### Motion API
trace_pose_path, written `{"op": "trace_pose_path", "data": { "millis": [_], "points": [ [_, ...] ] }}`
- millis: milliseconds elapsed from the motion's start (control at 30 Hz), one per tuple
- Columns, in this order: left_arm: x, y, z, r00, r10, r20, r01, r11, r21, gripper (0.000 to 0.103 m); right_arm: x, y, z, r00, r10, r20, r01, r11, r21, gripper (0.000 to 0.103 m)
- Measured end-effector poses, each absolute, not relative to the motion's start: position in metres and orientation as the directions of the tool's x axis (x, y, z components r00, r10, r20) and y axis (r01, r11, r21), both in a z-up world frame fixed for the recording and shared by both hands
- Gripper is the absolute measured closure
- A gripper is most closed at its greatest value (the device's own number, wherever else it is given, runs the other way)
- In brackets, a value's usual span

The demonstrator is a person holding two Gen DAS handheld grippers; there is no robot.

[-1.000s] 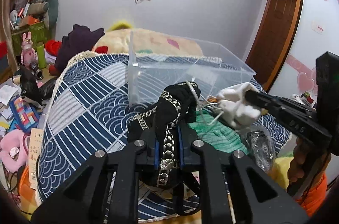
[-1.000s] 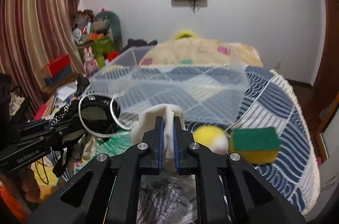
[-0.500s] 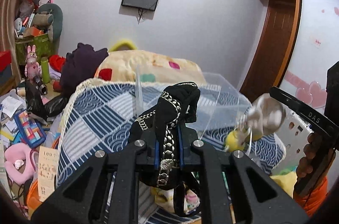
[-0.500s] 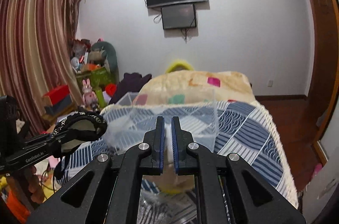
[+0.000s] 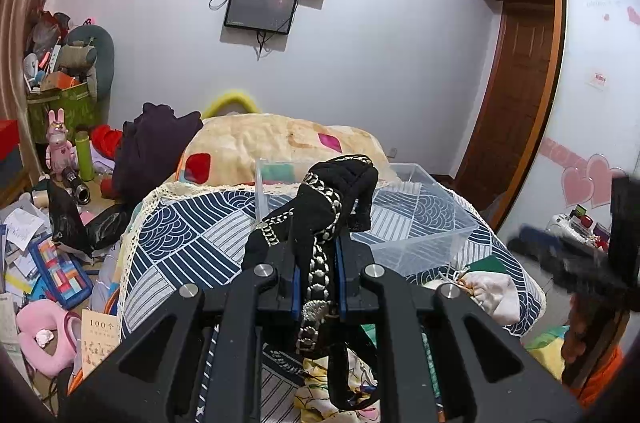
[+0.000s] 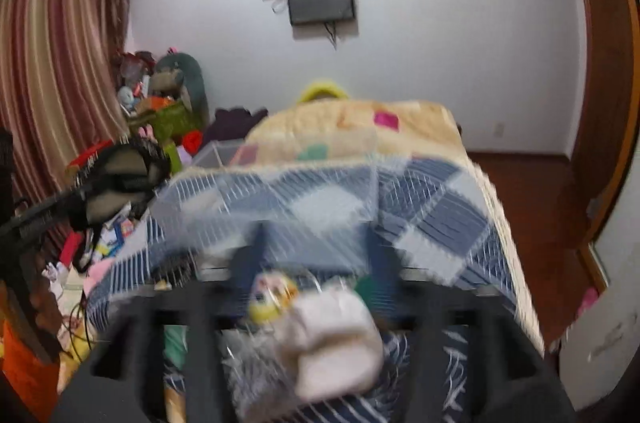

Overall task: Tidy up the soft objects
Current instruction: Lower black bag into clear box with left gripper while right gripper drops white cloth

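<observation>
My left gripper (image 5: 316, 255) is shut on a black fabric piece with silver chain trim (image 5: 320, 219), held up above the bed's near end; it also shows in the right wrist view (image 6: 120, 175). A clear plastic bin (image 5: 416, 223) stands on the blue patterned bedspread (image 5: 192, 243) just beyond it. My right gripper (image 6: 316, 259) is blurred by motion with its fingers spread wide apart and nothing between them. A white cloth pouch (image 6: 332, 339) lies below it on the bed and shows in the left wrist view (image 5: 488, 291). A yellow soft toy (image 6: 272, 299) lies beside the pouch.
A green cloth (image 5: 492, 265) lies by the pouch. A cream blanket (image 5: 280, 147) and dark clothes (image 5: 156, 143) are at the bed's far end. Clutter covers the floor at left (image 5: 48, 263). A wooden door (image 5: 516, 119) stands at right.
The right gripper rose with the white pouch, then opened; the pouch now lies on the bed below it. The left gripper lifted and tilted up with the black fabric still held.
</observation>
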State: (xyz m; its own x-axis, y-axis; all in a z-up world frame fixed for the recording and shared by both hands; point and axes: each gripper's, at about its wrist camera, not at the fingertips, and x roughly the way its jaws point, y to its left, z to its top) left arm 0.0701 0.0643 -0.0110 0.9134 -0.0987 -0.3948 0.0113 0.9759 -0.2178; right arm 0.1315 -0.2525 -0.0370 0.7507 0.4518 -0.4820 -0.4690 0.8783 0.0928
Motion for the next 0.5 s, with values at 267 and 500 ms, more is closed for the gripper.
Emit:
{"op": "trace_pose_path", "data": {
  "millis": [267, 500],
  "points": [
    [0.076, 0.061, -0.013, 0.909, -0.090, -0.408, 0.003, 0.978, -0.210, 0.090, 0.133, -0.254, -0.093, 0.657, 0.412, -0.631, -0.464, 0.881, 0.092, 0.040],
    [0.080, 0.061, -0.009, 0.912, -0.074, -0.404, 0.000, 0.983, -0.181, 0.090, 0.128, -0.250, -0.089, 0.653, 0.427, -0.626, -0.494, 0.866, 0.074, 0.085]
  ]
}}
